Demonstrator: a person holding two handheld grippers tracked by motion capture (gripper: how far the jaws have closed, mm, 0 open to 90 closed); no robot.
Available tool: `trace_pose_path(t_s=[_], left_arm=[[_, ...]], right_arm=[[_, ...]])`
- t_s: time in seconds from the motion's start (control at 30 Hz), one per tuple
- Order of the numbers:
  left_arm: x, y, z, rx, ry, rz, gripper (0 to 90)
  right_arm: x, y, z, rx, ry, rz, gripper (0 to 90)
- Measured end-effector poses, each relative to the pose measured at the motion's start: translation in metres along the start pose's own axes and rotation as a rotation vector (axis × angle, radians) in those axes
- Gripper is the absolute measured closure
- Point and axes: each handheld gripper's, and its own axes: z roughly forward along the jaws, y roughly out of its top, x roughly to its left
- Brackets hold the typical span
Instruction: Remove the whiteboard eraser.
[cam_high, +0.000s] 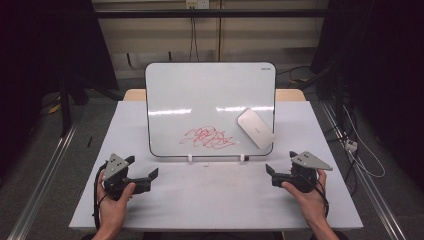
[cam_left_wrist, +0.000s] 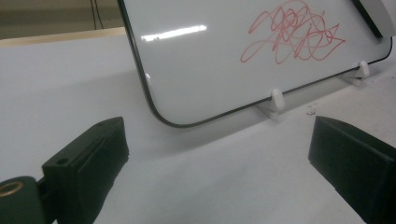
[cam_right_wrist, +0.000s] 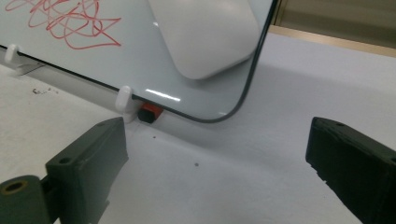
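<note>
Whiteboard eraser (cam_high: 256, 128) clings to the whiteboard (cam_high: 200, 95), ahead-left of the right gripper (cam_high: 274, 175), the nearer one; its long axis runs diagonally. Both grippers gape wide, empty.

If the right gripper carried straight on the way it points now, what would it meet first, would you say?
Most likely the lower right corner of the whiteboard, just below the white eraser stuck on it. The right gripper is open, with bare table in between; depth is hard to judge.
</note>
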Motion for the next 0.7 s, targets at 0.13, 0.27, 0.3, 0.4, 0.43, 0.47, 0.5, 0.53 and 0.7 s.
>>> trace_pose_path(t_s=[0.13, 0.27, 0.3, 0.4, 0.43, 0.47, 0.5, 0.53, 0.7], left_arm=[[0.002, -0.001, -0.002, -0.001, 0.009, 0.001, 4.6], [0.003, -0.001, -0.003, -0.005, 0.009, -0.002, 4.5], [0.004, -0.001, -0.003, -0.006, 0.011, -0.003, 4.6], [0.003, -0.001, -0.003, -0.009, 0.012, -0.007, 4.5], [0.003, -0.001, -0.003, -0.009, 0.012, -0.007, 4.5], [0.003, -0.001, -0.003, -0.002, 0.008, 0.002, 4.5], [0.003, -0.001, -0.003, -0.002, 0.008, 0.002, 4.5], [0.003, -0.002, -0.002, -0.002, 0.005, -0.002, 4.6], [0.004, -0.002, -0.002, 0.006, 0.006, 0.000, 4.6]], right_arm=[[0.004, 0.010, 0.002, -0.004, 0.001, -0.022, 6.8], [0.007, 0.019, 0.007, -0.016, -0.012, -0.041, 6.7], [0.008, 0.022, 0.008, -0.021, -0.013, -0.052, 6.5], [0.011, 0.031, 0.014, -0.032, -0.018, -0.073, 5.6], [0.012, 0.033, 0.016, -0.034, -0.025, -0.087, 5.6], [0.013, 0.035, 0.016, -0.038, -0.030, -0.099, 5.5], [0.014, 0.037, 0.017, -0.042, -0.032, -0.105, 5.4], [0.014, 0.039, 0.017, -0.045, -0.033, -0.111, 5.3], [0.014, 0.046, 0.020, -0.038, -0.040, -0.123, 4.9]])
